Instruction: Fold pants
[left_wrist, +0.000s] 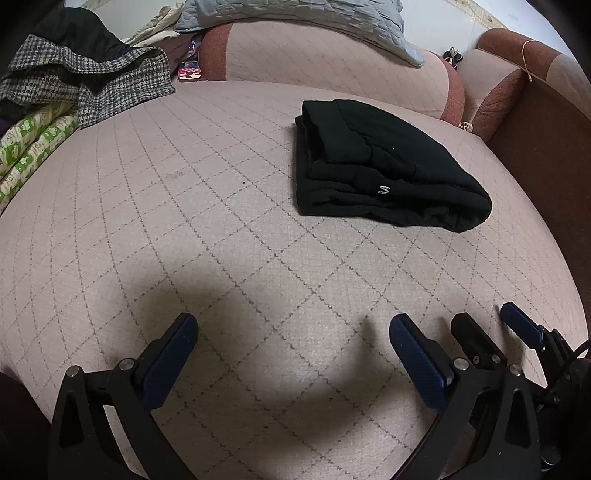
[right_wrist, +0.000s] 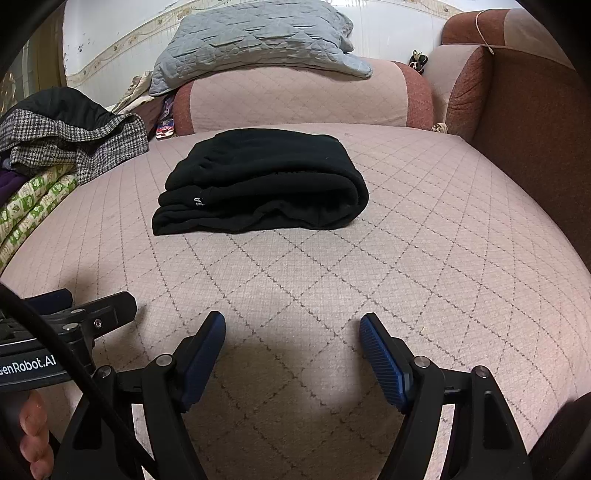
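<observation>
Fingers of the left gripper (left_wrist: 293, 336) stand wide apart with nothing between them, hanging over bare quilted sofa seat (left_wrist: 221, 258) and throwing a shadow on it. The right gripper (right_wrist: 291, 332) is likewise spread wide and empty, just beside the left one; each shows at the edge of the other's view. Fingertips of a hand (right_wrist: 35, 435) curl round the left gripper's handle, low in the right view. Ahead of both, well apart from the fingers, the black pants (right_wrist: 258, 188) lie folded into a thick, compact bundle on the seat, a small white mark showing on one layer, the rounded fold toward the armrest (right_wrist: 535, 147). Behind them runs the back cushion (right_wrist: 295, 103) with a grey quilted pillow (right_wrist: 258, 40) on top. At the left edge of the seat sits a heap of clothes: a houndstooth garment (left_wrist: 92, 81) over a green-patterned cloth (left_wrist: 33, 144).
</observation>
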